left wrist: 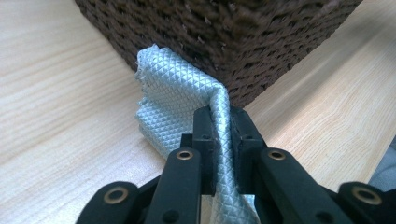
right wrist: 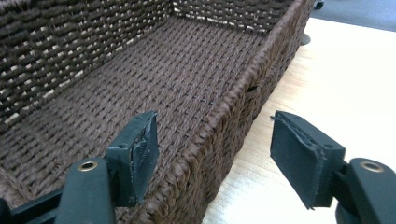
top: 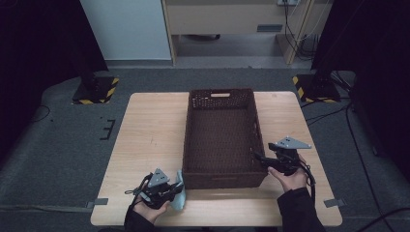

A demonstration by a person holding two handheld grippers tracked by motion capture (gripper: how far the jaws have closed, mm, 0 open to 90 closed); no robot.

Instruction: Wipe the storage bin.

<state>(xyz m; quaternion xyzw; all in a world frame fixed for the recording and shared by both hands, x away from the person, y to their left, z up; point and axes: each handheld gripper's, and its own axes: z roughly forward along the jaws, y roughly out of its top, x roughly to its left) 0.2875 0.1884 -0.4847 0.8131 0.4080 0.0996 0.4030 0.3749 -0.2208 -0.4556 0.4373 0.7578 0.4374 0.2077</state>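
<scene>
From my feed, the basket (top: 220, 140) sits mid-table (top: 145, 135). My left gripper (top: 167, 191) is at its near-left corner, with the cloth (left wrist: 177, 98) pinched there against the basket's outside wall. My right gripper (top: 258, 158) straddles the right wall near the front corner.

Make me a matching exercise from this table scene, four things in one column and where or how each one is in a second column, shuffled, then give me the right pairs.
Things:
1. cloth
2. basket
3. left gripper
4. right gripper

States:
A. jaws open, astride the basket's side wall
B. dark brown wicker, nothing in it
C. pale blue, pinched at a fold
D. jaws shut near the basket's corner

Pairs: 1-C, 2-B, 3-D, 4-A
</scene>
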